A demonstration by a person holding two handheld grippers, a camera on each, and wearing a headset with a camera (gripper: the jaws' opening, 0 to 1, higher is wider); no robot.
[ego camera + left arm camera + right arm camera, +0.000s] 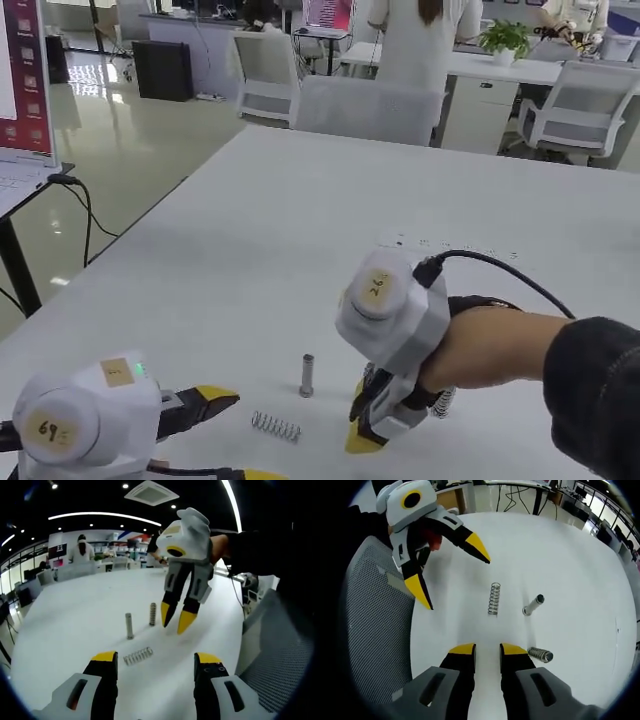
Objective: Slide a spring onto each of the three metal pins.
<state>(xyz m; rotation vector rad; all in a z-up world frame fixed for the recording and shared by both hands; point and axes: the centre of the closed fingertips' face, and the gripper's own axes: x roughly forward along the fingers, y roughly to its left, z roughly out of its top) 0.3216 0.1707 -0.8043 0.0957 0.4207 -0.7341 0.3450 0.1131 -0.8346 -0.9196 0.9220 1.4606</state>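
The left gripper [156, 657] gapes wide before the loose spring [138, 655]; the right gripper [487, 650] is slightly parted, empty. The spring looks light, squashy, likely to roll: pinch gently mid-coil.

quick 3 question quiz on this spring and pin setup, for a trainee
1. True or false: the loose coiled steel spring lies flat on the white table, just ahead of the wide-open left gripper.
2. The bare upright grey metal pin is: A) clamped between jaws; B) standing free on the table, untouched; C) lying on its side.
3. In the left gripper view, how many pins already wear a spring?

Key
1. True.
2. B.
3. One: the spring-covered pin, standing close beside the right gripper, whose jaws are slightly apart and hold nothing.
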